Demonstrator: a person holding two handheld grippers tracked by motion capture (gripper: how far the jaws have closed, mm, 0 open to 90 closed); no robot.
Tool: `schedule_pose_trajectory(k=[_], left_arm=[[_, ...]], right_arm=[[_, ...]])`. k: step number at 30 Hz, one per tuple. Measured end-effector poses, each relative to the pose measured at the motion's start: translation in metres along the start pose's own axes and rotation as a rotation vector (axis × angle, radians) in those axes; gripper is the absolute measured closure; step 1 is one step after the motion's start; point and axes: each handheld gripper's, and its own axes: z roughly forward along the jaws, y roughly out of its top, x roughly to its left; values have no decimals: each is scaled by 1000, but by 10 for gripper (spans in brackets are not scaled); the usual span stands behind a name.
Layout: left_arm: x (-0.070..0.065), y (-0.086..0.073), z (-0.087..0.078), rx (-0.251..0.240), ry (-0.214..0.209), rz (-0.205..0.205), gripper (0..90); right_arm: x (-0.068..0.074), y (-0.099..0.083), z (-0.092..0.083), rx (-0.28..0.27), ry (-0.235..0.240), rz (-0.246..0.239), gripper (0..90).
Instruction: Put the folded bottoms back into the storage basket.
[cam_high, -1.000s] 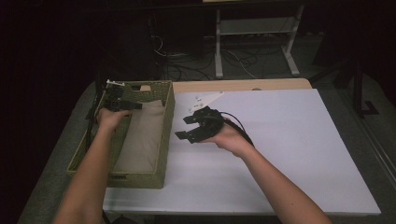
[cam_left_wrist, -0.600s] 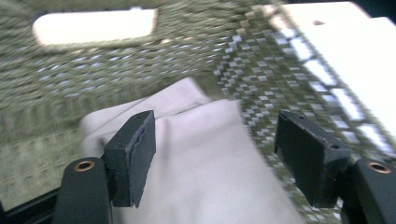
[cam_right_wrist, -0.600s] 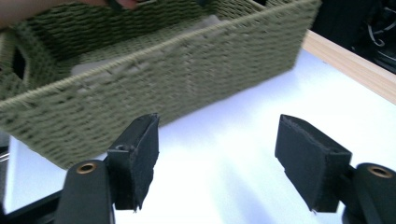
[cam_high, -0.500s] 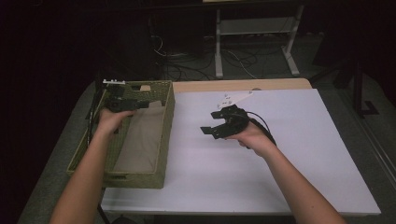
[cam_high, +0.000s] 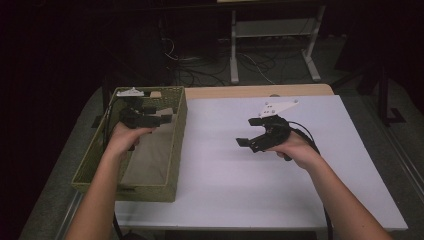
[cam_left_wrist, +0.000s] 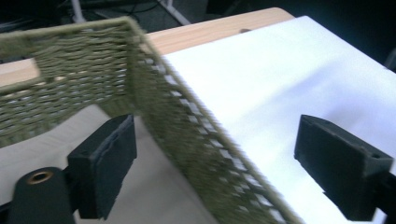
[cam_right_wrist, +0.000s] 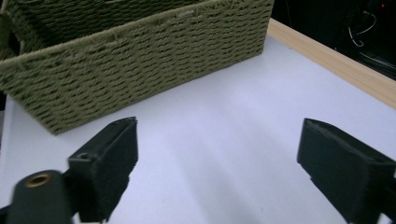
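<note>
the woven basket sits at the left edge of the table, overhanging its near left corner somewhat, with a beige liner on its floor and nothing else visible inside. the left gripper hangs above the basket's far half, near the right wall; the left gripper view looks over that wall, jaws set wide apart on either side of it, pads clear of the weave. the right gripper is held above the white table top, well apart from the basket, pointing toward it; in the right gripper view the basket's long side lies ahead and nothing is between the jaws. both sets of jaws have just been opening, and neither holds anything.

judgement: the hands appear to be drawing off from the basket (a release, most likely, after placing or shifting it). the next move calls for a fresh target, and none is evident on the table; should the basket need handling again, each gripper must close on a wall rim, the left being far nearer.
</note>
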Motion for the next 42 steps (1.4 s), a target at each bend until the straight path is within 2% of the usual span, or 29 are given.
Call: schedule_pose_trajectory(k=[5,8,14,19,22,26,29,33,37,42], left_arm=[[-23,-6,-5,20,-18,26,26],[-34,-10,-7,20,-34,36,12],[-59,-20,-11,7,-69,88,4],[-77,-28,-12,-4,-106,117,3],[-86,-32,-11,-10,-106,136,3],[-94,-41,-9,-36,-130,141,3],[-100,-45,-8,-19,-135,167,3],[-104,-50,-10,-27,-151,193,4],[-101,-53,-13,-61,-173,173,4],[-100,-54,-15,-74,-190,172,8]], right_arm=[[0,-10,-15,9,-2,-4,11],[-1,-18,-27,-9,-16,9,1],[-3,-34,-45,-15,-32,26,1],[0,-45,-56,-9,-46,16,1],[2,-53,-64,-8,-53,21,1],[2,-65,-73,-12,-66,36,1],[2,-75,-80,-14,-72,49,1],[1,-87,-88,-21,-91,65,1],[0,-98,-96,-34,-111,91,1],[0,-111,-105,-48,-127,113,1]])
